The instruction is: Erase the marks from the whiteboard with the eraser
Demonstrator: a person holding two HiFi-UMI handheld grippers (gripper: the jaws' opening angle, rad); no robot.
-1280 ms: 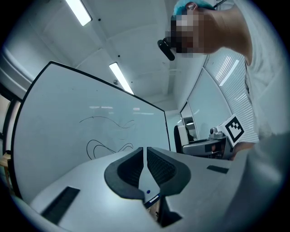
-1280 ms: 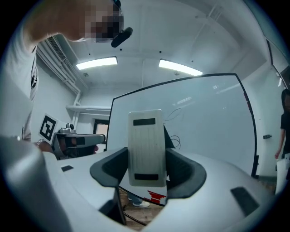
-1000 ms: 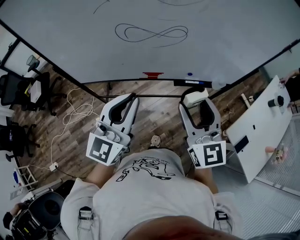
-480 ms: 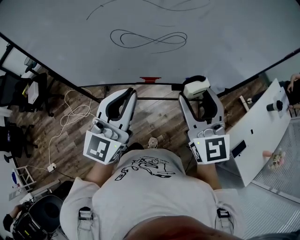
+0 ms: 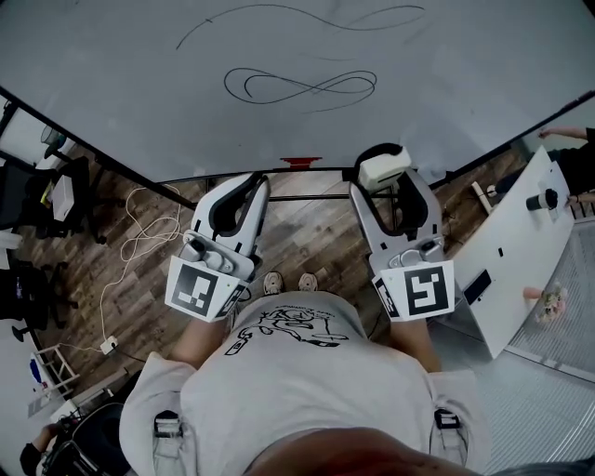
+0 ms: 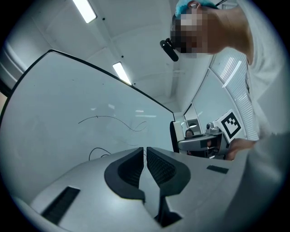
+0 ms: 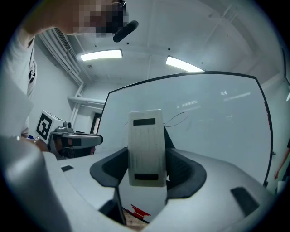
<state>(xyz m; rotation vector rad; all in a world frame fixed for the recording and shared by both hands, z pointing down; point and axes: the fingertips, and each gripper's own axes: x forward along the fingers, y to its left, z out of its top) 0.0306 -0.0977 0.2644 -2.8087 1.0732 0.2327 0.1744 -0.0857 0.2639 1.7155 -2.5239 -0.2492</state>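
Note:
The whiteboard (image 5: 446, 84) stands in front of me with a looping figure-eight scribble (image 5: 299, 85) and a long wavy line (image 5: 297, 14) above it. My right gripper (image 5: 384, 170) is shut on a white eraser (image 5: 384, 168), held below the board's lower edge; the eraser (image 7: 146, 148) stands upright between the pads, with the board (image 7: 217, 127) behind it. My left gripper (image 5: 240, 191) is shut with nothing in it, its pads (image 6: 146, 168) nearly touching. It too is below the board (image 6: 54, 118).
A red object (image 5: 301, 162) lies on the board's tray. A white cable (image 5: 139, 232) trails over the wooden floor at the left, by dark chairs (image 5: 37, 195). A white table (image 5: 521, 251) stands at the right.
Both grippers have moved up toward the whiteboard, the right one carrying the eraser. The head view has tilted, and more of the upper wavy line shows.

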